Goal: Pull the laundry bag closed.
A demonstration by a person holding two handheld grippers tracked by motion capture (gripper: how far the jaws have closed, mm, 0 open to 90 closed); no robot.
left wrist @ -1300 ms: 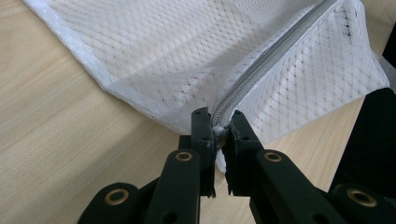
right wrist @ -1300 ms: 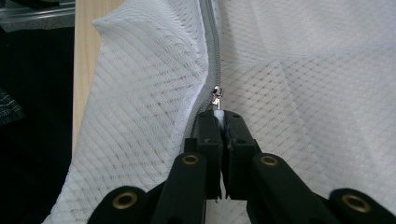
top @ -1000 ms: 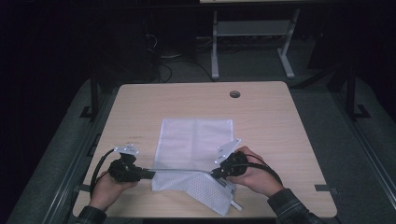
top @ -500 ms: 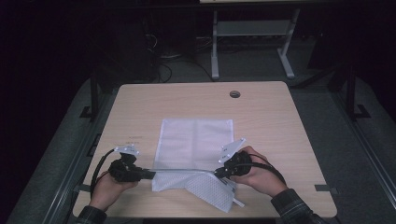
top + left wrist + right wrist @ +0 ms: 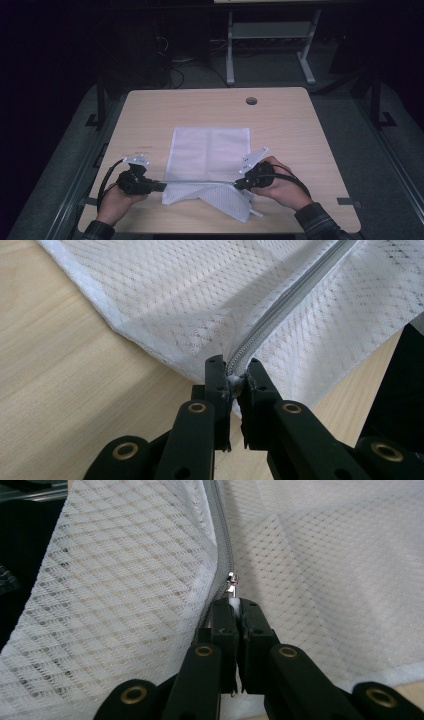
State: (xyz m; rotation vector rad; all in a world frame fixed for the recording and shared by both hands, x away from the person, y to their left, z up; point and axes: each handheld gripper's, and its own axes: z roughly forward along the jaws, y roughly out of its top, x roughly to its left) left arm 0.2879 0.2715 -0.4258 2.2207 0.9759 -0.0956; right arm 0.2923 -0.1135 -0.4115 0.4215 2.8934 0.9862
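A white mesh bag (image 5: 210, 147) lies flat on the wooden table (image 5: 300, 135), its near edge lifted and a flap drooping toward the front edge. A grey zipper (image 5: 200, 181) runs taut between both grippers. My left gripper (image 5: 162, 187) is shut on the zipper's end, seen close up in the left gripper view (image 5: 235, 371) with the zipper (image 5: 290, 295) stretching away. My right gripper (image 5: 235, 185) is shut on the zipper's white pull tab (image 5: 231, 596), its jaws (image 5: 234, 607) pressed together below the metal slider (image 5: 231, 580).
A round cable hole (image 5: 251, 101) sits near the table's far edge. Bare tabletop surrounds the bag on the left, right and far sides. A white metal frame (image 5: 230, 45) stands on the dark floor behind the table.
My right gripper has edged slightly to the right with the pull tab. The left gripper holds its place.
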